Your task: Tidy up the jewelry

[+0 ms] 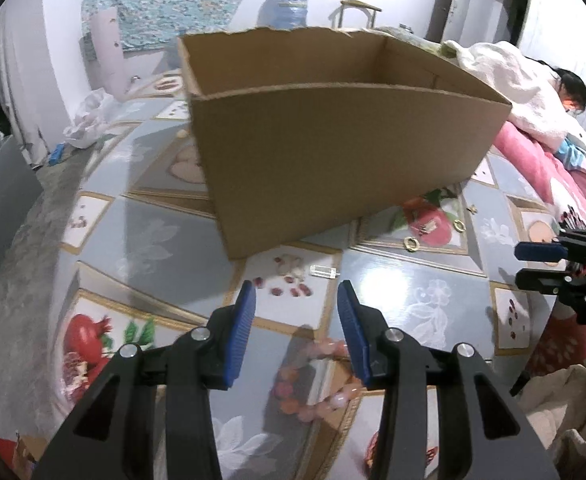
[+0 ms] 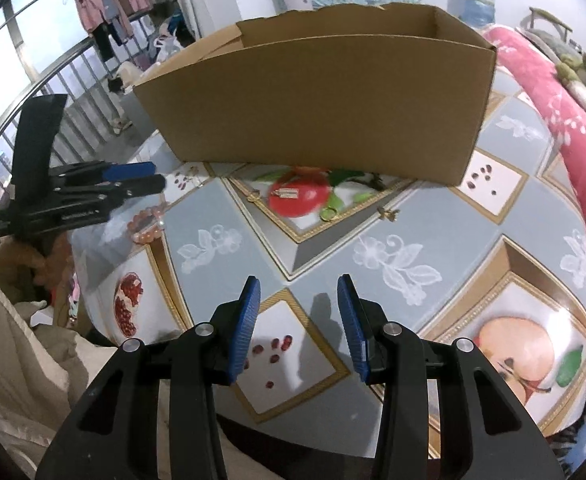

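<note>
An open cardboard box (image 1: pixel 333 140) stands on the patterned table; it also shows in the right wrist view (image 2: pixel 317 108). A pink bead bracelet (image 1: pixel 313 376) lies just below my open, empty left gripper (image 1: pixel 296 320); it also shows in the right wrist view (image 2: pixel 147 224). Gold rings (image 1: pixel 412 244) (image 1: pixel 459 225), a small silver pendant (image 1: pixel 427 229) and a clear piece (image 1: pixel 325 272) lie in front of the box. In the right wrist view a pendant (image 2: pixel 287 194), a ring (image 2: pixel 329 213) and a gold earring (image 2: pixel 389 213) lie ahead of my open, empty right gripper (image 2: pixel 298 312).
The table (image 1: pixel 153 240) has a fruit-and-flower cloth. A pink blanket (image 2: pixel 553 120) and a person (image 1: pixel 569 92) lie to the right. Beige fabric (image 2: pixel 17 340) is at the near edge. A railing with hung clothes (image 2: pixel 109 4) stands at far left.
</note>
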### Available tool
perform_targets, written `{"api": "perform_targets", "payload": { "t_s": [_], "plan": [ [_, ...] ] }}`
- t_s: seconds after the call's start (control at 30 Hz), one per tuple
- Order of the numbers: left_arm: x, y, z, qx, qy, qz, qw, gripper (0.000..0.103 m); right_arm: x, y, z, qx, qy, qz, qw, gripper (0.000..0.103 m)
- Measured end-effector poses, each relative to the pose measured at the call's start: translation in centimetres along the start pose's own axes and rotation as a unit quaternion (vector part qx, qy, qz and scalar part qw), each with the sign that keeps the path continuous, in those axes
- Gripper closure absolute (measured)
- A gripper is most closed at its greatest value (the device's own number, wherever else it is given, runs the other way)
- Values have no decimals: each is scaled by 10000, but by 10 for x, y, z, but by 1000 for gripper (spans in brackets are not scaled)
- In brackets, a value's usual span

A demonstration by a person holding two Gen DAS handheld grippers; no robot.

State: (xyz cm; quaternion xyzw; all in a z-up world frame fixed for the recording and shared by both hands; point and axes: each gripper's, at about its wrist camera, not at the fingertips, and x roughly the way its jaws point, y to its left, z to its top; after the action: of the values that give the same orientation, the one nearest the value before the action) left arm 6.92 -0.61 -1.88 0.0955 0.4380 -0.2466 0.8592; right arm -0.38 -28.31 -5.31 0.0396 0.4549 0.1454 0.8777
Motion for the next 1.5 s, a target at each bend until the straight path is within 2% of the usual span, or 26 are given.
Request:
{"api": "perform_targets", "payload": {
  "t_s": [0.23, 0.43, 0.6, 0.73, 0.97, 1.1, 1.2, 1.27, 1.3, 1.37, 1.4, 1.47, 1.5],
  "plan": [
    [-22, 24, -1, -247, -221, 277, 9991, 62, -7, -10, -2, 333, -108, -28, 9994, 64],
    [-31, 32, -8, -366, -285, 333, 9984, 62, -9, -10, -4, 349, -159, -2, 9993, 64],
    [-33, 33, -15, -407, -272, 297, 9984, 62, -5, -4, -4, 284, -166, 13, 9995, 64],
    [-35, 28, -18, -385, -254, 102, 9989, 62, -4, 1, -3, 238, -172, 1, 9996, 64],
    [-29, -1, -23, -116, -91, -437, 9989, 62, 2, 4, 3, 302, -180, -37, 9994, 62],
    [-22, -24, -29, 247, 139, -695, 9972, 62, 5, 5, 5, 302, -171, -20, 9994, 62],
    [-8, -40, -34, 581, 417, -455, 9964, 62, 7, 5, 5, 300, -134, -6, 9995, 62],
    [1, -43, -37, 634, 583, -322, 9958, 62, 8, 6, 5, 288, -123, -15, 9995, 62],
    [1, -43, -37, 629, 535, -302, 9961, 62, 8, 6, 5, 294, -121, -23, 9995, 62],
    [0, -43, -36, 618, 537, -353, 9960, 67, 7, 6, 5, 319, -119, -32, 9994, 62],
    [-1, -43, -36, 616, 521, -360, 9961, 78, 7, 5, 5, 333, -117, -33, 9994, 62],
    [-2, -38, -36, 514, 512, -448, 9964, 93, 8, 5, 5, 361, -113, -35, 9993, 62],
    [-3, -33, -35, 399, 497, -520, 9966, 93, 8, 5, 5, 372, -113, -31, 9992, 62]
  ]
}}
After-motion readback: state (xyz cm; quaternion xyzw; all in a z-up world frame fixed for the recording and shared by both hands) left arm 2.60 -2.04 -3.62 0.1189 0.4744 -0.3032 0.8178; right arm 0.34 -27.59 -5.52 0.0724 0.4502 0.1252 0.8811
